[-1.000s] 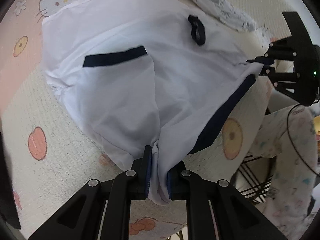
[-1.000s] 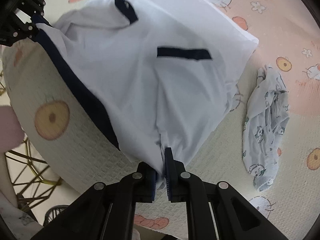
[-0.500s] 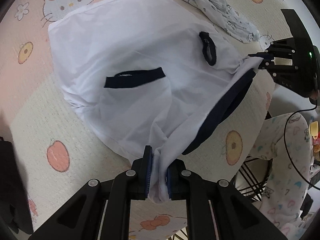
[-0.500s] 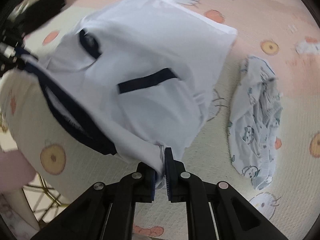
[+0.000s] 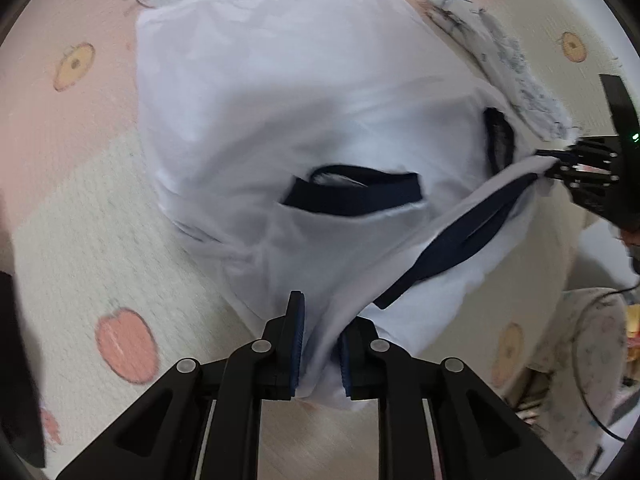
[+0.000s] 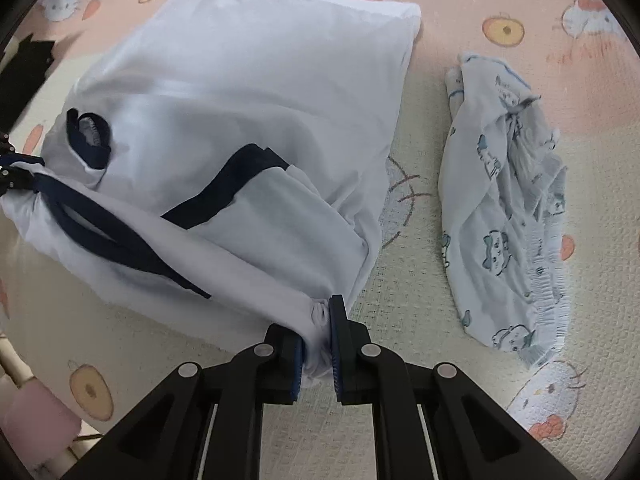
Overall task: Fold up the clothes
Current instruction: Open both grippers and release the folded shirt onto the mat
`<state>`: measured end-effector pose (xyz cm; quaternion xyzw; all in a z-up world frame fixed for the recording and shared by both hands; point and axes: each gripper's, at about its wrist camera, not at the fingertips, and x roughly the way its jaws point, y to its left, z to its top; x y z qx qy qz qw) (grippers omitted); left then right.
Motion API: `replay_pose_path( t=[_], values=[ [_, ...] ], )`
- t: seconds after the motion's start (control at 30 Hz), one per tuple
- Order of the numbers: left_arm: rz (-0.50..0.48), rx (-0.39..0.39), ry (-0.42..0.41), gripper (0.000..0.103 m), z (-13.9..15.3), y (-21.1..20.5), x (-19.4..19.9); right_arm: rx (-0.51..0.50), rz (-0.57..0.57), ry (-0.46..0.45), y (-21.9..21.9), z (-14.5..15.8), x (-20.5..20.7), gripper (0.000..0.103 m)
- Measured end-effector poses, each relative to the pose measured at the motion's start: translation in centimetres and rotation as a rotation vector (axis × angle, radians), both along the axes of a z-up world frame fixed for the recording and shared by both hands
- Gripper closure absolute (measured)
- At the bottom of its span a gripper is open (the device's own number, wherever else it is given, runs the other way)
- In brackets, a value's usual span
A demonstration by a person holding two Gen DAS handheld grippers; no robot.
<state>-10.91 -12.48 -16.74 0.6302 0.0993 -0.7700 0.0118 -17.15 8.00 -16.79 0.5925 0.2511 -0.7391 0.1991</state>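
Note:
A white shirt (image 5: 280, 80) with navy trim lies on a cartoon-print play mat (image 5: 80, 220). In the left wrist view my left gripper (image 5: 320, 344) is shut on a bunched white corner at the near edge. The right gripper (image 5: 560, 164) pinches the other corner, at the right, by the navy neck band (image 5: 460, 240). In the right wrist view the right gripper (image 6: 318, 344) grips a fold of the shirt (image 6: 260, 60), and the left gripper (image 6: 8, 168) holds the far left corner. The near part is doubled over the body, and a navy sleeve cuff (image 6: 224, 192) shows on top.
A crumpled pale garment with cartoon print (image 6: 508, 208) lies on the mat right of the shirt, also in the left wrist view (image 5: 500, 52). A person's patterned trouser leg (image 5: 592, 340) is at the right edge. A dark object (image 6: 28, 68) sits at the far left.
Both grippers have carried the held edge forward and down over the shirt. The cloth now sags and doubles over instead of hanging stretched between them.

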Motion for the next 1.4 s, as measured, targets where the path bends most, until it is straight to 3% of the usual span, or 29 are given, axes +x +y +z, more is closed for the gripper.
replay_pose_path(
  t=[0.23,0.33,0.4,0.47,0.53,0.6,0.67,0.73,0.93,1.1,1.27,1.4],
  values=[
    [0.037,-0.052,0.096,0.088,-0.7,0.7,0.6,-0.136,-0.178,-0.143,2.4,-0.6,-2.1,0.094],
    [0.13,0.042,0.121,0.087,-0.8,-0.7,1.3,-0.19,-0.218,-0.144,3.2,-0.6,-2.2,0.093],
    [0.225,0.176,0.117,0.082,-1.1,-2.5,1.8,-0.215,-0.237,-0.118,3.5,-0.4,-1.8,0.093],
    [0.325,0.326,0.115,0.069,-1.2,-4.6,2.5,-0.247,-0.269,-0.091,4.0,-0.1,-1.3,0.092],
    [0.387,0.387,0.133,0.061,-1.0,-6.1,3.2,-0.284,-0.306,-0.062,4.5,0.1,-0.9,0.082],
    [0.384,0.376,0.149,0.06,-0.4,-6.8,3.6,-0.267,-0.306,-0.018,4.7,0.5,-0.7,0.068],
    [0.357,0.338,0.141,0.06,-0.2,-6.5,3.5,-0.267,-0.294,0.017,5.0,1.1,-0.4,0.063],
    [0.345,0.321,0.137,0.06,1.4,-7.9,6.9,-0.265,-0.291,0.041,5.3,1.6,-0.1,0.058],
    [0.325,0.308,0.158,0.06,0.1,-4.1,5.1,-0.233,-0.269,0.074,5.0,2.7,0.5,0.057],
    [0.367,0.332,0.151,0.06,-0.7,-3.2,5.3,-0.274,-0.247,0.089,4.9,3.7,1.4,0.057],
    [0.371,0.339,0.203,0.06,-0.5,-2.3,5.0,-0.355,-0.265,0.115,6.3,4.1,2.6,0.057],
    [0.364,0.31,0.212,0.06,-0.8,-1.5,4.3,-0.396,-0.321,0.097,6.8,2.9,0.1,0.061]
  ],
)
